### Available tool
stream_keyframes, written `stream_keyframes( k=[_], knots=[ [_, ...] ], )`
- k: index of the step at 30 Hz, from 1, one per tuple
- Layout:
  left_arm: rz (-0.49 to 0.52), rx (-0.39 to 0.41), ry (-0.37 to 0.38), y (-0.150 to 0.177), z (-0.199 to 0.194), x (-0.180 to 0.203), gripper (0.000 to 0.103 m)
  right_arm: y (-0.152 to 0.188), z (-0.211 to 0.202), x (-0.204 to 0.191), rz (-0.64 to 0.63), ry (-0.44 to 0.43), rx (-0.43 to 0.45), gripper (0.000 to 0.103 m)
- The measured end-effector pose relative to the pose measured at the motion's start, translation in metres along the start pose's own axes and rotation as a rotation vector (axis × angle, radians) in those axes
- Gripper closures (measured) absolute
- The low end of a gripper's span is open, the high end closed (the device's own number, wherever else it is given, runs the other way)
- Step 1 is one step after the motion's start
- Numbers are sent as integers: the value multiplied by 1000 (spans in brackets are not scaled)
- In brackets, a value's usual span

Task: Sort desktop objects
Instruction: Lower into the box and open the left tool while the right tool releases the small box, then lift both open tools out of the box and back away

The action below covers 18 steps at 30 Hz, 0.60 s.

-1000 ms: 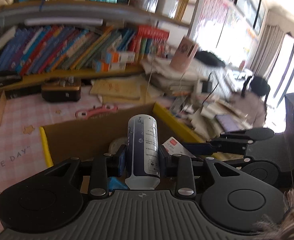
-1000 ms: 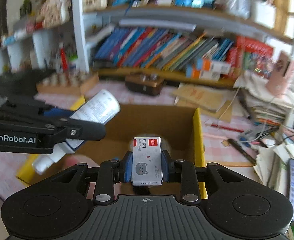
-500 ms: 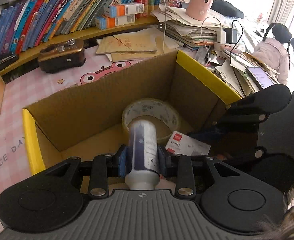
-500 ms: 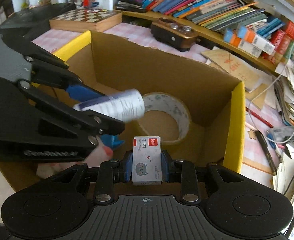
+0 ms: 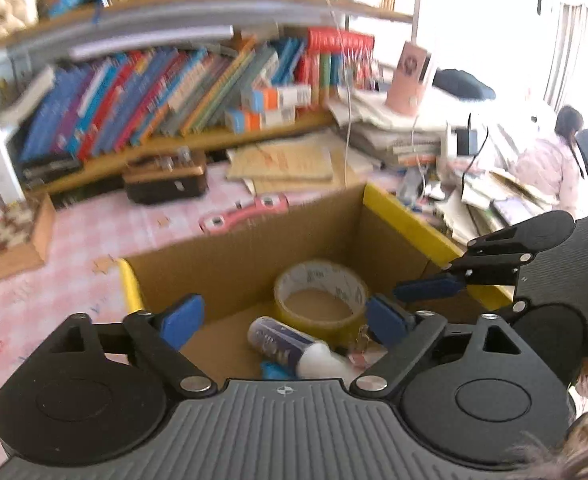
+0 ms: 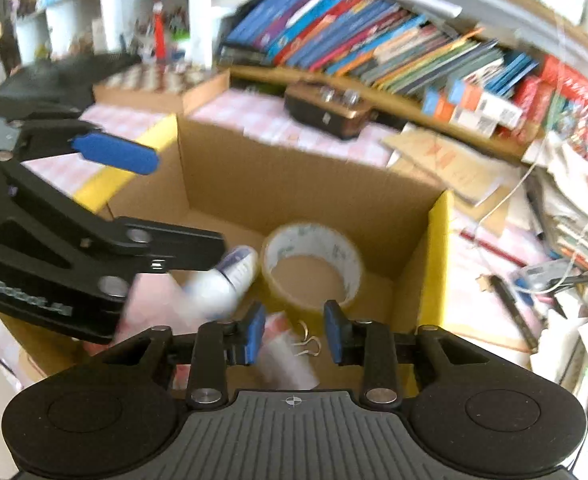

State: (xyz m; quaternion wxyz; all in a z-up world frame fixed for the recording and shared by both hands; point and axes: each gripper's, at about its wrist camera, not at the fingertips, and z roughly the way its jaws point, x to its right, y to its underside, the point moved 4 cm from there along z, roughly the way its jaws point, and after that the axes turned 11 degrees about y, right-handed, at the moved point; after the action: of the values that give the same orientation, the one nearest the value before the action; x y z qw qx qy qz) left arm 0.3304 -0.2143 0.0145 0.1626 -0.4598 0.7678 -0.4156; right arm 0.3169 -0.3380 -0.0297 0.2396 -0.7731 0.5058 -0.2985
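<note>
Cardboard box [image 5: 250, 256]: matt brown corrugated walls, yellow rim edges. Tape roll [image 5: 321, 295]: glossy yellowish film, cardboard core. Bottle [image 5: 290, 346]: smooth glossy plastic, printed label. Left gripper [image 5: 284, 318]: matt black plastic, ribbed housing, blue rubbery pads [image 5: 184, 316], bright metal screws. Binder clip [image 6: 309, 345]: shiny wire.

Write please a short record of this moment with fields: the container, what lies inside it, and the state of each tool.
container: brown cardboard box with yellow rim, open at the top, on the pink checked tablecloth
inside, far: yellowish roll of adhesive tape, lying flat
inside, near: white and dark blue cylindrical bottle, lying on its side beside the roll
inside, near right: small white and red paper box, blurred, with metal binder clips next to it
left tool: open, holds nothing, above the box
right tool: open, holds nothing, above the box
</note>
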Motion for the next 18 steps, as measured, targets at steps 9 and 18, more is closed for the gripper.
stream_keyframes(
  k=[9, 18],
  knots=[
    [-56, 205, -62, 8, -82, -3, 3, 2, -57, 4, 123, 48, 153, 61],
    [-136, 315, -160, 53, -152, -14, 0, 24, -108, -19, 285, 121, 246, 54]
  ],
)
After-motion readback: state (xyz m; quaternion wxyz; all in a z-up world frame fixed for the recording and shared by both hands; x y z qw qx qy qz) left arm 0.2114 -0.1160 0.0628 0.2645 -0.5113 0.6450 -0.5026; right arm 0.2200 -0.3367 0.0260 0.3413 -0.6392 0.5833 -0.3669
